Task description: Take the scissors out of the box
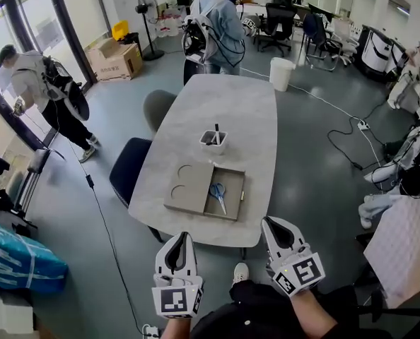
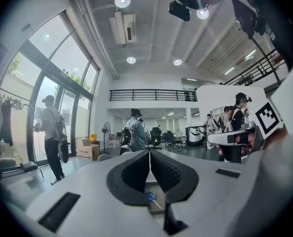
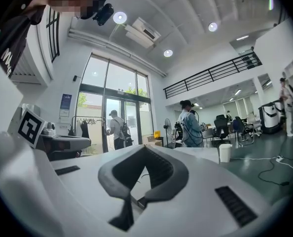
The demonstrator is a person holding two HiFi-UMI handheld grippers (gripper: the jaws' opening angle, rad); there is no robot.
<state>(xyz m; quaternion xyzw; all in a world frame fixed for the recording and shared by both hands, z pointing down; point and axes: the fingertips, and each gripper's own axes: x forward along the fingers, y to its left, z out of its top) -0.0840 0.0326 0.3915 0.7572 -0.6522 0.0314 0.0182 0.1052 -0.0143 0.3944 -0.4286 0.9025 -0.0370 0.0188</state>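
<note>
Blue-handled scissors (image 1: pixel 218 193) lie inside the open shallow box (image 1: pixel 241 193) near the front edge of the grey table (image 1: pixel 224 97). The box's lid (image 1: pixel 185 188) lies flat against its left side. My left gripper (image 1: pixel 179 239) and right gripper (image 1: pixel 270 222) hang short of the table's front edge, both shut and holding nothing. In the left gripper view the scissors (image 2: pixel 150 197) show low behind the shut jaws of the left gripper (image 2: pixel 149 152). The right gripper (image 3: pixel 145 147) points across the tabletop, jaws together.
A white cup (image 1: pixel 213 142) with pens stands just behind the box. A dark chair (image 1: pixel 129 168) and a grey chair (image 1: pixel 157 108) sit at the table's left side. One person (image 1: pixel 213 27) stands at the far end, another (image 1: pixel 44 90) by the glass doors. A white bin (image 1: pixel 281 73) is beyond.
</note>
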